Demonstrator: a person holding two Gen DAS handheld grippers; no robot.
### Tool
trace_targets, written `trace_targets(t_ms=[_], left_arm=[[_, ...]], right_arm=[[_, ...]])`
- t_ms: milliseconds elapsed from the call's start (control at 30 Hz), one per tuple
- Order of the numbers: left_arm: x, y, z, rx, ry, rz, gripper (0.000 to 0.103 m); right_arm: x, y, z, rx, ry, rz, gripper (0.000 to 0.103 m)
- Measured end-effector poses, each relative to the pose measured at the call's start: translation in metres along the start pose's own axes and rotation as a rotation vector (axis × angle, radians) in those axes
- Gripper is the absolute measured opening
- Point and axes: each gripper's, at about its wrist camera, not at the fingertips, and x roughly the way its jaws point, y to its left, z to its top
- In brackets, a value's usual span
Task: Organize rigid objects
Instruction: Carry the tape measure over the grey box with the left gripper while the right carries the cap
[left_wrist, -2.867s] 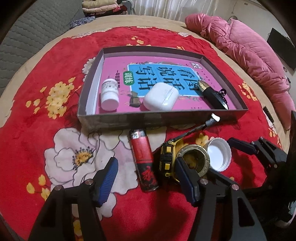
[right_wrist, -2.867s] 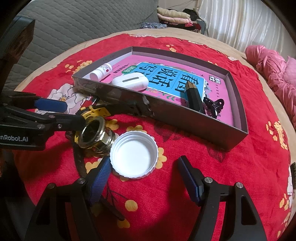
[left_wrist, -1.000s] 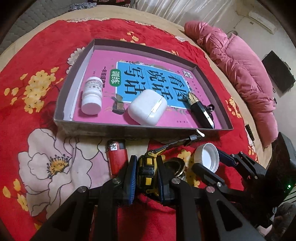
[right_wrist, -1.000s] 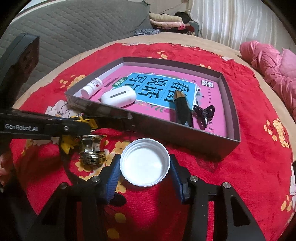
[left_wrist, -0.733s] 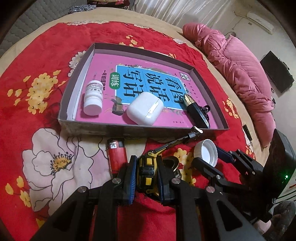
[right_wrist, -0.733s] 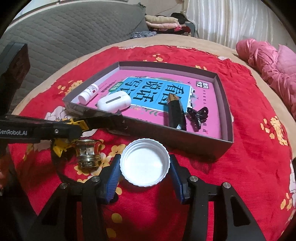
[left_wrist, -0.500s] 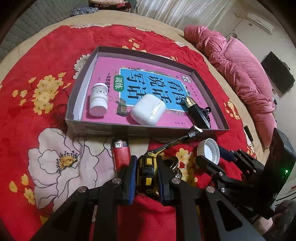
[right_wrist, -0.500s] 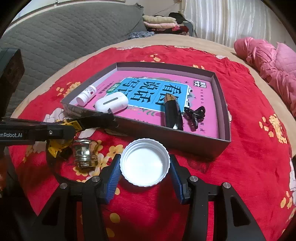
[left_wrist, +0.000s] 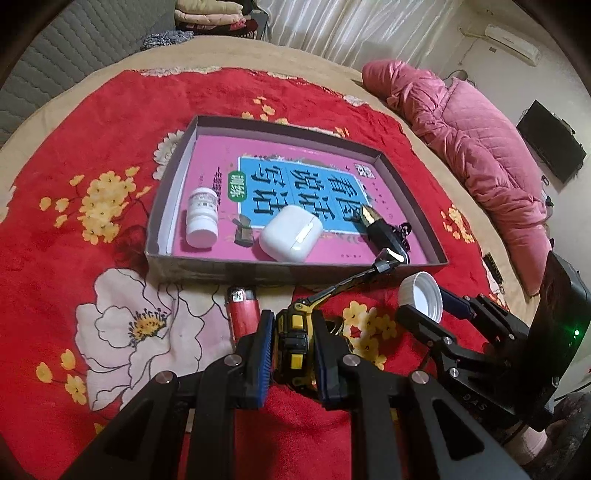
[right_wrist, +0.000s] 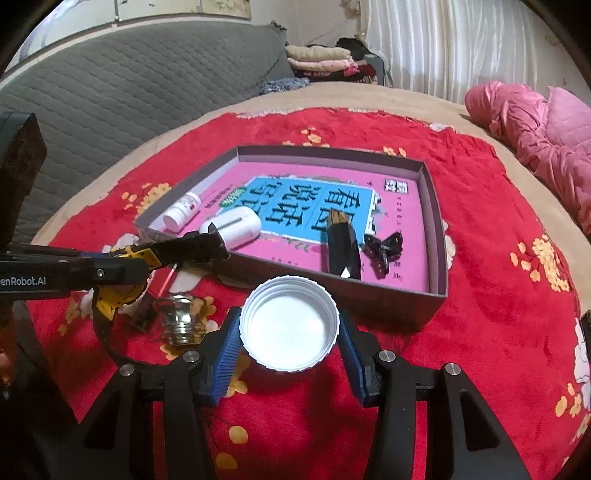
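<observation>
Yellow-and-black tape measure (left_wrist: 293, 338), hard plastic, clamped in the left gripper (left_wrist: 293, 363), jaws nearly closed on its body, blade sticking out toward the box's near wall. Gripper tilts steeply down, near edge of the red floral blanket (left_wrist: 74, 295). White ribbed plastic cap (right_wrist: 290, 323), open side up, pinched between right gripper (right_wrist: 290, 354) jaws about half open, just near of the grey shallow box (right_wrist: 436, 258). Box holds a white pill bottle (left_wrist: 201, 218), smooth white earbud case (left_wrist: 291, 232), black faceted piece (right_wrist: 343, 247), black hair clip (right_wrist: 382, 247). Red lighter (left_wrist: 242, 308) and brass threaded fitting (right_wrist: 181, 321) lie on the blanket.
</observation>
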Motion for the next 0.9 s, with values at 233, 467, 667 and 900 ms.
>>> trace_targets(t_ms=[233, 467, 667, 900], left_arm=[[-0.008, 0.004, 0.004, -0.024, -0.037, 0.002, 0.019], [-0.013, 0.005, 0.008, -0.039, -0.059, -0.004, 0.019], [-0.017, 0.008, 0.009, -0.055, -0.079, -0.002, 0.019], [-0.021, 0.01, 0.01, -0.071, -0.101, 0.004, 0.019]], right_arm=[[-0.008, -0.003, 0.005, 0.007, -0.036, -0.006, 0.052], [-0.015, -0.019, 0.01, 0.045, -0.06, -0.029, 0.052], [-0.02, -0.026, 0.012, 0.062, -0.078, -0.042, 0.052], [-0.022, -0.028, 0.014, 0.068, -0.091, -0.049, 0.052]])
